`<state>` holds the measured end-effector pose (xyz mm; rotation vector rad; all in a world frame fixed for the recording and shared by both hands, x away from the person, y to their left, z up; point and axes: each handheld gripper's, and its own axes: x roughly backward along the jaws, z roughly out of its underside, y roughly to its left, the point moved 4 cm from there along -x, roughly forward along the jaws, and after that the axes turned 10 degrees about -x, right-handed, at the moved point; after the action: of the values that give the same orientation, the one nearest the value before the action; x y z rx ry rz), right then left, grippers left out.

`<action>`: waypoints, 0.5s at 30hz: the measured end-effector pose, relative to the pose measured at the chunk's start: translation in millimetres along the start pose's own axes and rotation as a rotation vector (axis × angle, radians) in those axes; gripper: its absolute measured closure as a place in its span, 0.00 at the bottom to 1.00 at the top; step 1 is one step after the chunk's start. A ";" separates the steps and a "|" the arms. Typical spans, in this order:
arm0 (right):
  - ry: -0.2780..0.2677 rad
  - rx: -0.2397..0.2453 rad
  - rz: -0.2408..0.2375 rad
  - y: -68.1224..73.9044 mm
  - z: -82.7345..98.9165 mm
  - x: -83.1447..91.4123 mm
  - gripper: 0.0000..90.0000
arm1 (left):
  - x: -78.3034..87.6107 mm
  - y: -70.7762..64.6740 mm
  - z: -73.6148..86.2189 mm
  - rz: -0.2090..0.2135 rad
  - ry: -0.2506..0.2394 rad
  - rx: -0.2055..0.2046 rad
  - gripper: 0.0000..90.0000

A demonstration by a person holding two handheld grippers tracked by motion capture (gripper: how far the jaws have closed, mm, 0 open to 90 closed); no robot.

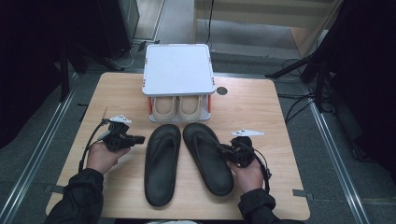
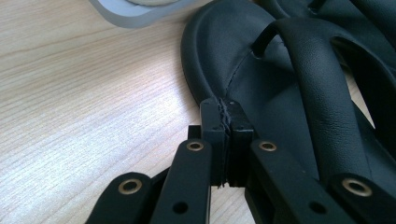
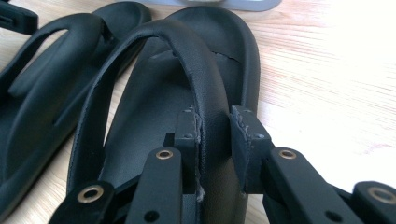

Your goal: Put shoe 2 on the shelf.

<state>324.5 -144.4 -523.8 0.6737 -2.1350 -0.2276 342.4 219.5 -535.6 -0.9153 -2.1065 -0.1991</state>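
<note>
Two black flip-flop sandals lie side by side on the wooden table (image 1: 266, 116). My left gripper (image 1: 140, 139) sits at the outer rim of the left sandal (image 1: 162, 163). In the left gripper view its jaws (image 2: 226, 109) are shut pad to pad, tips right at the rim of that sandal (image 2: 224, 46), and I see nothing between them. My right gripper (image 1: 218, 149) is over the right sandal (image 1: 208, 163). In the right gripper view it (image 3: 215, 123) is shut across the outer strap (image 3: 187, 46), which arches up between the pads.
A white two-level rack (image 1: 178, 69) stands at the table's far middle, just beyond the sandals' toes, with a beige pair of shoes (image 1: 180, 107) on its lower level. A dark round hole (image 1: 222, 90) marks the tabletop to the rack's right. Bare wood lies left and right.
</note>
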 end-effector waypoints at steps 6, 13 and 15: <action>0.014 0.019 -0.001 7.4 2.4 -7.0 0.82 | -1.4 -0.8 0.2 0.005 0.005 -0.003 0.99; 0.002 0.008 -0.055 6.3 1.2 -6.1 0.64 | -2.0 -1.5 0.9 0.001 0.012 -0.008 0.99; -0.029 0.008 -0.097 7.5 -2.8 1.1 0.66 | -2.3 -1.0 1.8 -0.001 0.001 0.008 0.99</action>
<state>323.3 -138.5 -518.4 0.7841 -2.1339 -0.2831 341.6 218.3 -538.3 -0.9096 -2.1056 -0.1907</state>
